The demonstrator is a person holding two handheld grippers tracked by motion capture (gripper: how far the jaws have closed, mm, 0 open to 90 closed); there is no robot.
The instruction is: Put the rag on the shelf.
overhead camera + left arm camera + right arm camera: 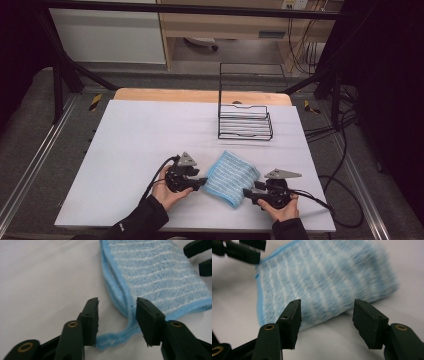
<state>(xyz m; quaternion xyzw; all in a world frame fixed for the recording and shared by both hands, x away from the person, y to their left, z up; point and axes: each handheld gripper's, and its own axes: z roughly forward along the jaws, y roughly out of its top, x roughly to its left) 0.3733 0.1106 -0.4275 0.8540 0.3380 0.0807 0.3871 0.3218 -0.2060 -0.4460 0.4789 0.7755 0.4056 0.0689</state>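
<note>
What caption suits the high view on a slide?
Two open grippers, left and right, flank a folded blue towel before a wire rack.

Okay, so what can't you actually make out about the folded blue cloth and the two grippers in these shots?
- Blue cloth: how many layers are folded; high view too small, right gripper view motion-blurred.
- Cloth's right part: cut off by the frame edge in the left gripper view.
- Left gripper: whether its right pad touches the cloth edge; too close to tell.
- Right gripper: fingertip gap too small in the high view.
- Wire rack: its contents, too small.

no readable text, labels, brands or numbers anywhere
</note>
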